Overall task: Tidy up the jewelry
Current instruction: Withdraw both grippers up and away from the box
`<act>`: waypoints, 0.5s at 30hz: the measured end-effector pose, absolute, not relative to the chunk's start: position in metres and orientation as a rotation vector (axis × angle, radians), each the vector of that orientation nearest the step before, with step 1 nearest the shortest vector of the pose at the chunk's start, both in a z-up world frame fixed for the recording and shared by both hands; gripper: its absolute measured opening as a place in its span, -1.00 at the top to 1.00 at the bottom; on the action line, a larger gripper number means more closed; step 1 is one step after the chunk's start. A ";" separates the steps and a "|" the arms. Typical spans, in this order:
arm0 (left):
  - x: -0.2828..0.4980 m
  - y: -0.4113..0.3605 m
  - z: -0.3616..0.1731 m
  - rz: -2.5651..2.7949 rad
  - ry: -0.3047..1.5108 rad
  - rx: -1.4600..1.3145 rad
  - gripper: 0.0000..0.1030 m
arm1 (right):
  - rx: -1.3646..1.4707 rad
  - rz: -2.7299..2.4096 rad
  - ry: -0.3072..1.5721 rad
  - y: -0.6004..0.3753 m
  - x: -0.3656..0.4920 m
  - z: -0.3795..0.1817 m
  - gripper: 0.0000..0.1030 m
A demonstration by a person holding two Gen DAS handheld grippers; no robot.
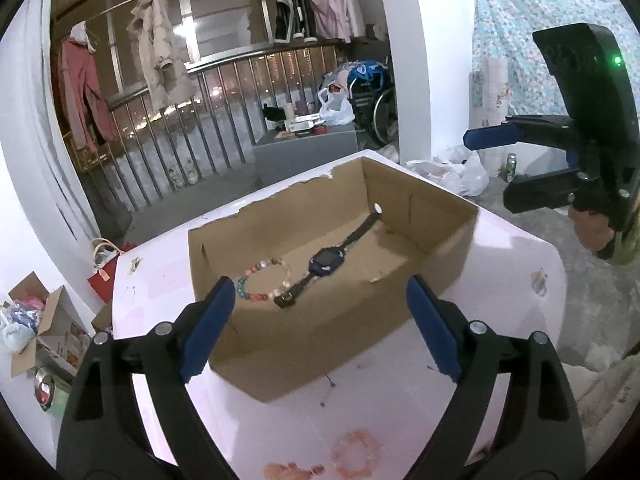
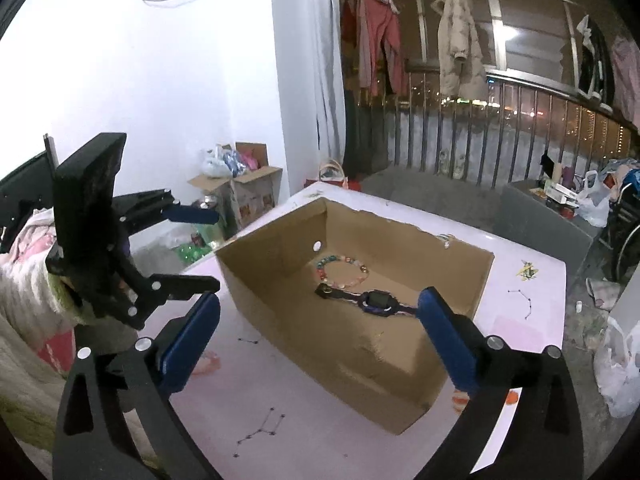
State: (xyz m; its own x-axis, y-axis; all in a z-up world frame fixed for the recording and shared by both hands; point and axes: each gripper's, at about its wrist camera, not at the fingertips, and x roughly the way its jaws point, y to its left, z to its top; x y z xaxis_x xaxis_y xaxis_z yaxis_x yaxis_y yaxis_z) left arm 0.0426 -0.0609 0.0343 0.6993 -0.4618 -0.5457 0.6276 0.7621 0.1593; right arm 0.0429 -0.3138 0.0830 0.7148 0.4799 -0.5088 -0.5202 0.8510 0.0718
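An open cardboard box [image 1: 332, 344] stands on the pale pink table [image 1: 160, 280]. Inside it lie a multicoloured bead bracelet [image 1: 266, 280] and a dark blue wristwatch [image 1: 326, 266], touching at one end. My left gripper [image 1: 320, 328] hovers open over the box's near wall, nothing between its blue pads. My right gripper [image 1: 488, 168] hangs open at the right, beyond the table edge. In the right wrist view, the right gripper [image 2: 320, 340] is open and empty in front of the box [image 2: 360, 360], with the bracelet [image 2: 344, 270] and watch [image 2: 374, 300] inside. The left gripper [image 2: 214, 250] is open at the left.
Pink bead rings [image 1: 356, 452] lie blurred on the table near me, and thin dark chains [image 2: 260, 428] are spread on it. Beyond the table are a metal railing [image 1: 224, 128] with hanging clothes, a floor carton [image 2: 240, 188] and plastic bags [image 1: 452, 172].
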 end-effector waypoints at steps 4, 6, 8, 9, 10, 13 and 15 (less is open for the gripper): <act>0.017 -0.053 0.030 -0.615 0.509 0.346 -0.63 | -0.046 0.535 0.581 -0.308 0.026 0.075 -0.88; 0.006 -0.047 0.027 -0.608 0.513 0.353 -0.63 | 0.001 0.542 0.621 -0.306 0.024 0.071 -0.88; -0.001 -0.038 0.023 -0.586 0.522 0.354 -0.64 | 0.024 0.542 0.658 -0.300 0.021 0.071 -0.88; -0.003 -0.035 0.022 -0.577 0.525 0.349 -0.64 | 0.032 0.546 0.660 -0.298 0.019 0.072 -0.88; -0.005 -0.029 0.019 -0.564 0.535 0.328 -0.64 | 0.037 0.532 0.659 -0.295 0.016 0.074 -0.88; -0.011 -0.014 0.014 -0.536 0.553 0.282 -0.64 | -0.016 0.415 0.654 -0.285 0.015 0.079 -0.88; -0.013 -0.007 0.011 -0.520 0.560 0.262 -0.64 | -0.095 0.344 0.650 -0.276 0.015 0.081 -0.88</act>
State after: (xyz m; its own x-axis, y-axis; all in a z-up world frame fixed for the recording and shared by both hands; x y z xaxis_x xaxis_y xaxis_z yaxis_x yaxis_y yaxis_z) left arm -0.0130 -0.0069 0.0109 0.7238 -0.3957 -0.5654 0.5344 0.8397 0.0965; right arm 0.0155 -0.2763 0.0809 0.7418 0.2840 -0.6075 -0.3428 0.9392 0.0205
